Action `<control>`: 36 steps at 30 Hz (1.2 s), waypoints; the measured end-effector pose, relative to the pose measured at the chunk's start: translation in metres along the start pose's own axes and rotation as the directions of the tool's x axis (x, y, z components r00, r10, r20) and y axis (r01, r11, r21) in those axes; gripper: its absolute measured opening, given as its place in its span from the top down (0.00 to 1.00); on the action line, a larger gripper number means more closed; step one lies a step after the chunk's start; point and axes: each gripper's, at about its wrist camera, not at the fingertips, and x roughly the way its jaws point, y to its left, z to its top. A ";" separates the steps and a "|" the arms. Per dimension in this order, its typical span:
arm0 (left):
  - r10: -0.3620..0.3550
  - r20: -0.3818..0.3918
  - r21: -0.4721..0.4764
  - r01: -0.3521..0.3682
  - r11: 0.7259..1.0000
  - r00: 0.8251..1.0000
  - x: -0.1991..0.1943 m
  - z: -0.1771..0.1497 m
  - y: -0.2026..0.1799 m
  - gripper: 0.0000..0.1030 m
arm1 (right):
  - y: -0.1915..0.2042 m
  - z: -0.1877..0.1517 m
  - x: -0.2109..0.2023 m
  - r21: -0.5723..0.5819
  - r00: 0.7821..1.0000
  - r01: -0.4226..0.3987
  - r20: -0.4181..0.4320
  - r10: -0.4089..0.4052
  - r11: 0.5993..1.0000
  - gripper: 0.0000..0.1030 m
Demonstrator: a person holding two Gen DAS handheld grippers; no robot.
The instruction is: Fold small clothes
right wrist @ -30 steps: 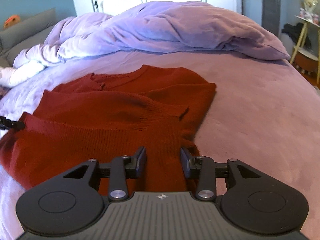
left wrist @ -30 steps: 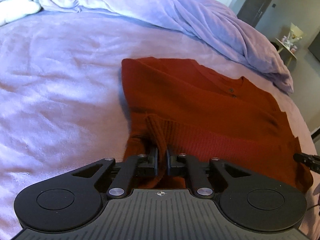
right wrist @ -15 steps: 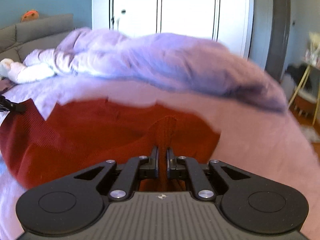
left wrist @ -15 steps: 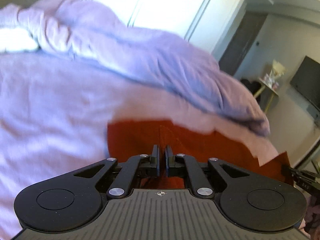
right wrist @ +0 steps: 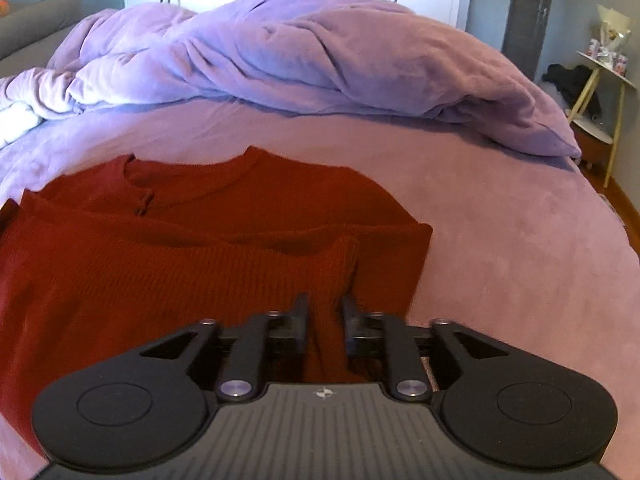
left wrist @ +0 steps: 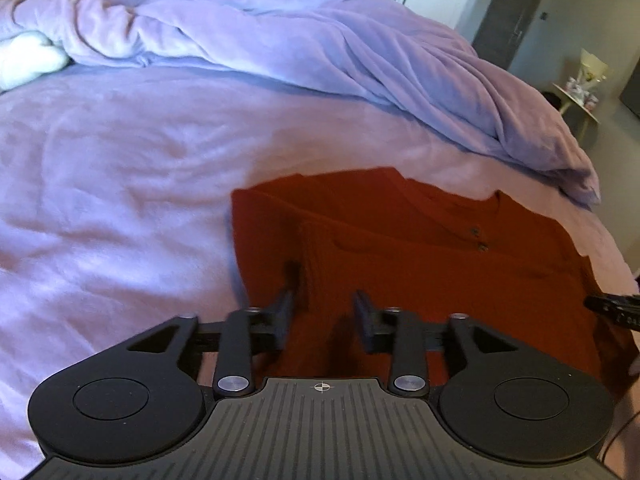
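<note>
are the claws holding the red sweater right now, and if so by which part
Nothing is gripped. Both the left claw and right claw are opening, pads clear of the red sweater whose folded-up hem lies between them.

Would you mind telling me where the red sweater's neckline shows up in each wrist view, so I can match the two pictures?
Left wrist view: the neckline sits right of centre, at the far edge of the red sweater, above two small buttons.
Right wrist view: the neckline sits left of centre, again at the sweater's far edge.
Shared landmark: the rumpled lilac duvet heaped across the bed behind the sweater in both views.
</note>
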 end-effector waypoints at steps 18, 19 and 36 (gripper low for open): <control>0.059 0.110 0.053 -0.065 0.996 0.992 -0.028 0.025 -0.016 0.94 | 0.017 0.012 -0.014 -0.119 0.993 0.048 0.111 -0.035 0.992 0.94; 0.051 0.136 0.051 -0.059 0.997 0.989 -0.033 0.035 -0.017 0.94 | 0.018 0.017 -0.019 -0.128 0.989 0.063 0.139 -0.045 0.990 0.94; 0.281 0.254 -0.036 -0.282 0.959 0.925 0.023 0.069 -0.031 0.44 | 0.034 0.092 0.053 -0.071 0.896 0.404 0.231 -0.379 0.912 0.65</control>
